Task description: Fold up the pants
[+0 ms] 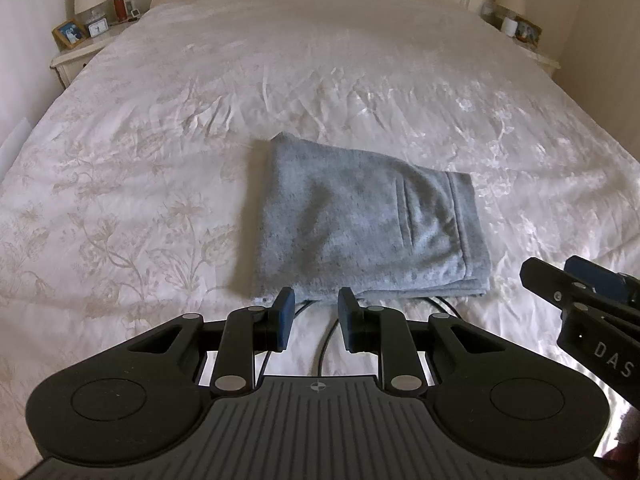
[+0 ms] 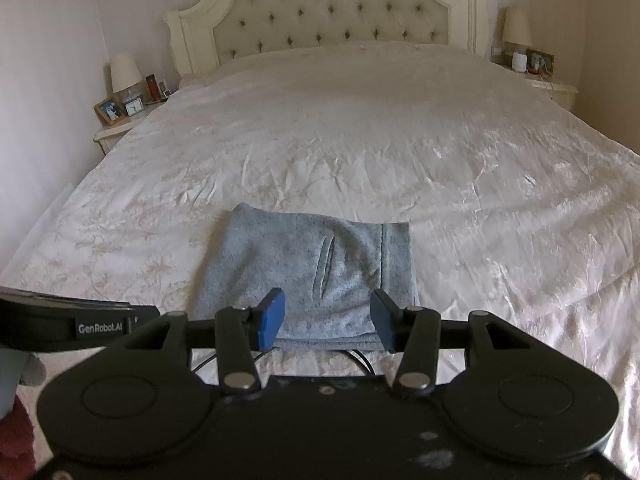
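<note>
Grey pants [image 1: 360, 224] lie folded into a compact rectangle on the white bedspread [image 1: 160, 120], waistband at the right, a pocket slit on top. They also show in the right wrist view [image 2: 312, 272]. My left gripper [image 1: 316, 320] is open and empty, just short of the pants' near edge. My right gripper [image 2: 328, 318] is open and empty, held over the near edge of the pants. The right gripper also shows at the right of the left wrist view [image 1: 576, 292]. Thin black cords [image 1: 324, 344] lie on the bed by the near edge.
The bed has a tufted headboard [image 2: 328, 12]. A nightstand [image 1: 80, 52] at the left holds a lamp, photo frame, clock and bottle. Another nightstand [image 2: 548, 84] at the right holds a lamp and frame. The left gripper's body shows at the left of the right wrist view [image 2: 80, 324].
</note>
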Available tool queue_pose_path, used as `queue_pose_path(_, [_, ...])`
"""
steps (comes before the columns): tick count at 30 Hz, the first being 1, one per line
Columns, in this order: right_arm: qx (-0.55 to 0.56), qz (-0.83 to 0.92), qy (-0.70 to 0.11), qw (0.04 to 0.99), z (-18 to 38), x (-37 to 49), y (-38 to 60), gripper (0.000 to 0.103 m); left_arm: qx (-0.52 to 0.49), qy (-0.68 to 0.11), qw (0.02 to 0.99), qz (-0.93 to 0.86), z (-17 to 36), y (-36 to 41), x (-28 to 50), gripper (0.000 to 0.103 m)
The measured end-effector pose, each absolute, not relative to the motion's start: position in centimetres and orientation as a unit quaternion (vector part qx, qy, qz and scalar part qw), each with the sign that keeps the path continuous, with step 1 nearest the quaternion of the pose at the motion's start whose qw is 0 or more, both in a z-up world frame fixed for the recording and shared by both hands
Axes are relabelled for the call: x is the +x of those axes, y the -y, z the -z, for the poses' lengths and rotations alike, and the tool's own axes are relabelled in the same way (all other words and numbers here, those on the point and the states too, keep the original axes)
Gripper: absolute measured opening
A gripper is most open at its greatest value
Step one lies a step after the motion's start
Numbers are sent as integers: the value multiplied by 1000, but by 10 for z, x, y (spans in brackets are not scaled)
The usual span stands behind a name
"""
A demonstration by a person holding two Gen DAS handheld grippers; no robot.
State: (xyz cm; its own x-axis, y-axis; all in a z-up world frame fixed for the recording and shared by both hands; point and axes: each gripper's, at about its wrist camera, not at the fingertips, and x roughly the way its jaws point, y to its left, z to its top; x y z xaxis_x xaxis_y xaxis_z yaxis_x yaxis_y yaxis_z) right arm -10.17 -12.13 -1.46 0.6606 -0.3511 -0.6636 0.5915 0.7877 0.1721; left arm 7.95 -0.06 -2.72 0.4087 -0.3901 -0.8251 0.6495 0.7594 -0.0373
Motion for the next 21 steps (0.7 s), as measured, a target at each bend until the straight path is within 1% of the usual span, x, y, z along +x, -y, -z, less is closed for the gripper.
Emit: queue_pose_path(21, [201, 267, -317, 887, 18, -105, 122, 51, 158, -445, 822, 318, 28, 4, 74, 23])
